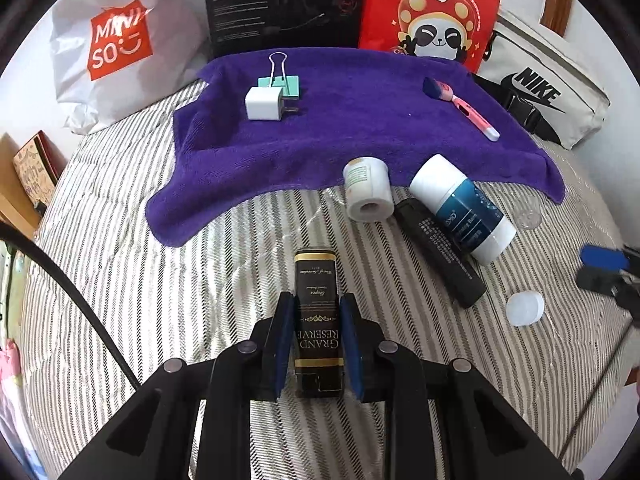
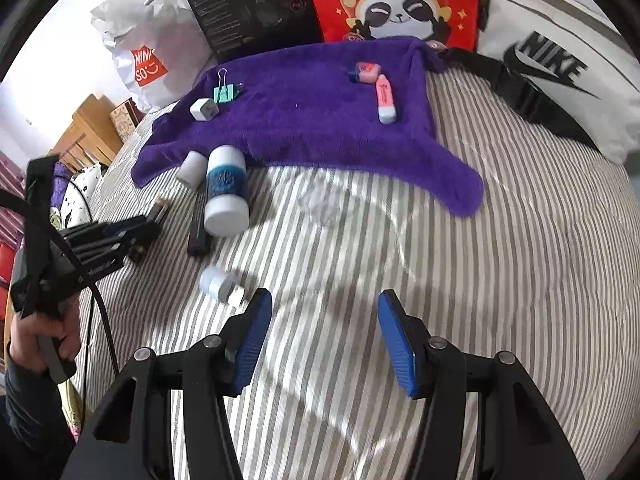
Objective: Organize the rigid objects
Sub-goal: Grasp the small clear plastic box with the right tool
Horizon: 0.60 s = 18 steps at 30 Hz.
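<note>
Left wrist view, left gripper [image 1: 316, 322] clamping black tin [image 1: 318, 320], right gripper [image 2: 325, 312] wide, empty.

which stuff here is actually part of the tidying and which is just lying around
Part of the job: black tin in left gripper, white jar, blue-label bottle, black tube, white cap, charger, binder clip, pink pen, purple towel.

Lying about: Miniso bag, red panda bag, Nike bag, black box.
</note>
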Tool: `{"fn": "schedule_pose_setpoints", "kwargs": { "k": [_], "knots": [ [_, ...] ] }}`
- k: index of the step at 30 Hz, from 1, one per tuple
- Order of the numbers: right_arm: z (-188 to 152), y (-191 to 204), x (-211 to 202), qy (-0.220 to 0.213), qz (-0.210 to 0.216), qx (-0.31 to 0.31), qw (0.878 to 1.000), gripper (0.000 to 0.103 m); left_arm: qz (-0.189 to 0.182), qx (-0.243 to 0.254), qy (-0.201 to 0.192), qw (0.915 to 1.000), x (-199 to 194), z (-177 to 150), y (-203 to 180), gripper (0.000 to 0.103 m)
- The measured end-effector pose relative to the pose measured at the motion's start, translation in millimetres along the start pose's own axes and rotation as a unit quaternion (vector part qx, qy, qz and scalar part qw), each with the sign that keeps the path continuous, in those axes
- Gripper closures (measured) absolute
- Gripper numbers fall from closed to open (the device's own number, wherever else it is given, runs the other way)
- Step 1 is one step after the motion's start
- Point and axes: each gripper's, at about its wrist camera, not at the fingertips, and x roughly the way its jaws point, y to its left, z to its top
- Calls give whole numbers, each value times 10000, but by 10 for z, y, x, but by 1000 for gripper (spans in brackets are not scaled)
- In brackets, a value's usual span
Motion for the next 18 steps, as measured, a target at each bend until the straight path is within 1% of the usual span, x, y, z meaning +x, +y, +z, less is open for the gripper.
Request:
{"fn": "schedule_pose_setpoints", "kwargs": {
  "k": [4, 7, 10, 14, 15, 16, 17, 18],
  "knots": [
    [174, 1, 171, -72, -11, -154, 9999, 48, 47, -10, -41, 10000, 0, -11, -12, 80],
    [310, -4, 336, -62, -161, -347, 9992, 48, -5, -18, -81, 10000, -2, -21, 0, 80],
    [391, 16, 462, -31, -376, -589, 9975, 48, -29, -44, -74, 10000, -2, -22, 10, 80],
    [427, 106, 518, -183, -463, -1000, 9937, 50, -23, -53, -57, 10000, -7, -19, 11, 80],
    [425, 123, 529, -235, -504, -1084, 9926, 56, -39, -65, -62, 10000, -9, -21, 18, 80],
    [415, 154, 540, -340, -578, -1232, 9901, 65, -46, -59, -67, 9999, -10, -23, 19, 80],
    [401, 175, 540, -399, -575, -1316, 9888, 70, -52, -54, -76, 9999, -13, -25, 24, 80],
    [380, 195, 540, -468, -480, -1414, 9877, 80, -53, -44, -86, 9999, -13, -26, 26, 80]
  ]
}}
